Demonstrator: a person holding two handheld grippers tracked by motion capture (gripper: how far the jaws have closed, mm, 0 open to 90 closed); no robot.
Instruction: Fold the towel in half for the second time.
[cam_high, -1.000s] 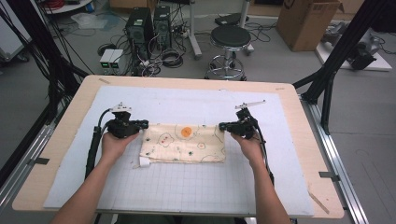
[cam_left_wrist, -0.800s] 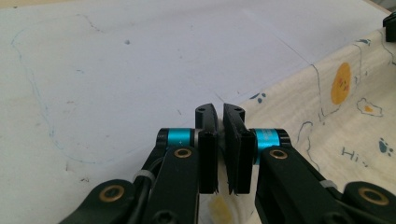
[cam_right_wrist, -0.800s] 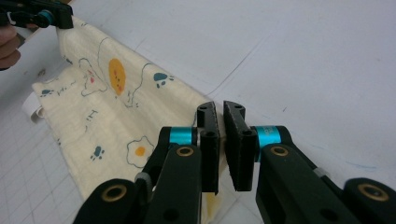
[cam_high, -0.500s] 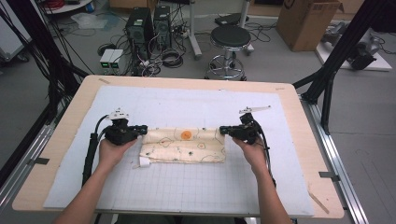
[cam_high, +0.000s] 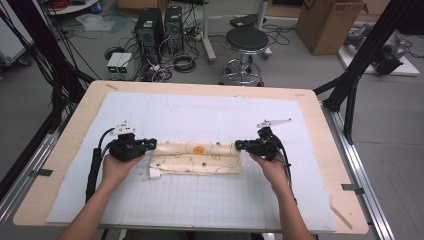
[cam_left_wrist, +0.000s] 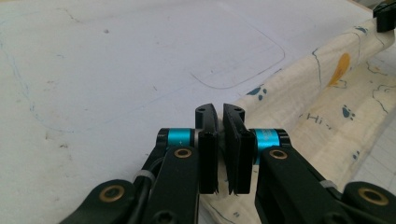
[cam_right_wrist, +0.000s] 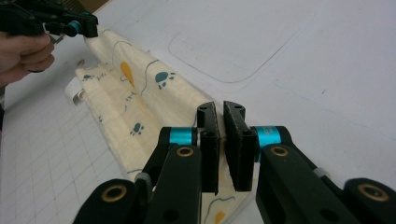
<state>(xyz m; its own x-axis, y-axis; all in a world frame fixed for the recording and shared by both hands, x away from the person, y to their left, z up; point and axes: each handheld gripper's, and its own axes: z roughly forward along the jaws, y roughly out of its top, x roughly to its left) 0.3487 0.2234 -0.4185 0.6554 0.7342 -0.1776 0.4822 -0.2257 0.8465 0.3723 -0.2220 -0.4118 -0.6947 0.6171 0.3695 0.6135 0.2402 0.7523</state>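
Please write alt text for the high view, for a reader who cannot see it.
Two hand-held black grippers, left and right, pinch the opposite ends of a folded cream printed cloth. It lies on a white gridded mat covering a light wooden table.

the table (cam_high: 320, 107) had a pale wooden top, most of it under a white mat (cam_high: 210, 112) gridded at the near side. behind it lay a grey floor (cam_high: 395, 130). a black round stool (cam_high: 246, 40) on a chrome base stood just past the far edge. left of it sat two black computer towers (cam_high: 160, 25) amid tangled cables (cam_high: 175, 57), with a small white box (cam_high: 118, 62) near them. a cardboard box (cam_high: 330, 22) rested at the far right. black frame struts (cam_high: 360, 60) rose on both sides. the light was even and soft.
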